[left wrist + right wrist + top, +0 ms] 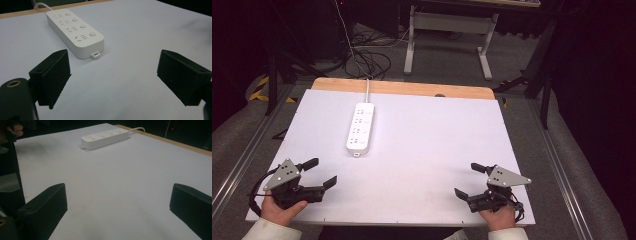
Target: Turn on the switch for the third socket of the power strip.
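Note:
A white power strip (360, 128) with several sockets and buttons lies on the white table top (427, 150), left of centre, its cord running off the far edge. In the left gripper view the power strip (75, 32) sits just ahead of the wide-apart jaws; in the right gripper view the power strip (105, 138) lies far off. My left gripper (321, 172) rests open at the near left corner, held by a hand. Open too, my right gripper (468, 179) sits at the near right corner. Nothing lies between either pair of jaws.
The white top lies on a wooden table (402, 88) whose far edge shows. Beyond it stand a desk frame (447, 37) and loose cables (367, 60) on the floor. Metal rails (242, 160) run along both sides.

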{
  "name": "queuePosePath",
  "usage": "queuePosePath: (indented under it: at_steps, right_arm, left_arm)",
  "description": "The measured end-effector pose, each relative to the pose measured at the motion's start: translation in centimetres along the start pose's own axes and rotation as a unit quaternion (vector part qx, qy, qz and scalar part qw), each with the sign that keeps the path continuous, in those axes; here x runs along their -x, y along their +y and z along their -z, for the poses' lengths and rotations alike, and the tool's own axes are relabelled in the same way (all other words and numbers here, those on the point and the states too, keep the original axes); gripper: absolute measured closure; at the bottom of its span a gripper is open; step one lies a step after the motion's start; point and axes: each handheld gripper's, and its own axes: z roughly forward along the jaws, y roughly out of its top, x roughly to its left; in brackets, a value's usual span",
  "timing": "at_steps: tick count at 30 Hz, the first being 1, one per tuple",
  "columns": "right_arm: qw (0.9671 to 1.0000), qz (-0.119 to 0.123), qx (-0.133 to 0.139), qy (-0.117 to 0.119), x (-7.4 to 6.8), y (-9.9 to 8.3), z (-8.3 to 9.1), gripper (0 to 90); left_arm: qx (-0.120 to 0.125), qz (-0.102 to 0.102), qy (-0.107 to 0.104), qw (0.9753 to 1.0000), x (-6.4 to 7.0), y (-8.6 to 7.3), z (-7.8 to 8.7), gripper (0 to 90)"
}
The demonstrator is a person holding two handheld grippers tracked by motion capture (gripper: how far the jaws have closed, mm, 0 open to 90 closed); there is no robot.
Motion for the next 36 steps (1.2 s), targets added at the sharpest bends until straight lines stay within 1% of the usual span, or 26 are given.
queuePosePath:
  at_steps: [2,3,6,9,10,11,14,15,18,19,23,25,30,31,32,35,36]
  right_arm:
    - [1.0,0.002,-0.004,0.0,0.0,0.0,-0.1,2.0]
    - [1.0,0.002,-0.005,0.0,-0.1,0.0,-0.1,2.1]
    - [1.0,0.001,-0.005,0.001,-0.1,0.0,-0.1,2.1]
    - [1.0,0.0,-0.006,0.001,-0.1,0.0,-0.1,2.3]
    - [1.0,0.0,-0.007,0.001,0.0,0.0,-0.1,2.3]
    - [1.0,0.0,-0.007,0.002,0.0,0.0,-0.2,2.4]
    - [1.0,0.002,-0.008,0.002,0.0,0.0,-0.2,2.4]
    - [1.0,0.001,-0.009,0.003,0.0,0.0,-0.3,2.3]
    - [0.9998,-0.001,-0.017,0.008,-0.1,-0.1,-0.6,2.1]
    - [0.9998,0.002,-0.02,0.007,-0.1,-0.1,-0.7,2.1]
    - [0.9998,0.004,-0.017,0.006,-0.2,0.0,-0.6,2.0]
    - [0.9998,0.002,-0.017,0.005,-0.2,-0.1,-0.6,2.0]
    - [0.9999,0.002,-0.014,0.004,-0.2,-0.1,-0.5,2.1]
    - [0.9999,0.002,-0.014,0.004,-0.2,-0.1,-0.5,2.2]
    - [0.9999,0.001,-0.014,0.004,-0.2,-0.1,-0.5,2.3]
    - [0.9999,0.001,-0.015,0.005,-0.2,-0.1,-0.5,2.5]
    - [0.9999,0.001,-0.015,0.005,-0.2,-0.1,-0.5,2.6]
  left_arm:
    - [-0.001,-0.012,0.01,0.9999,0.1,0.1,0.0,13.8]
    - [0.0,-0.009,0.01,0.9999,0.2,0.1,0.1,13.8]
    - [0.002,-0.007,0.01,0.9999,0.1,0.1,0.1,13.7]
    - [0.002,0.002,0.008,1.0,0.1,0.1,0.1,13.5]
    - [0.002,0.001,0.01,1.0,0.0,0.2,0.1,13.5]
    - [0.002,0.005,0.01,0.9999,0.0,0.2,0.1,13.9]
    - [-0.002,0.004,0.012,0.9999,0.0,0.2,0.0,14.2]
    - [-0.004,0.005,0.015,0.9999,0.0,0.2,0.0,14.2]
    - [-0.006,0.001,0.021,0.9998,0.0,0.3,0.0,14.4]
    - [-0.009,-0.004,0.024,0.9997,0.0,0.4,0.1,14.5]
    - [-0.011,-0.013,0.026,0.9995,0.2,0.7,0.2,14.5]
    - [-0.011,-0.01,0.023,0.9996,0.3,0.7,0.2,14.8]
    - [-0.014,-0.002,0.026,0.9996,0.3,1.3,0.3,16.2]
    - [-0.019,-0.005,0.028,0.9994,0.3,1.4,0.4,16.5]
    - [-0.02,-0.004,0.027,0.9994,0.3,1.6,0.4,16.8]
    - [-0.027,-0.009,0.026,0.9993,0.2,2.3,0.5,18.3]
    - [-0.027,-0.006,0.026,0.9993,0.3,2.5,0.5,18.6]
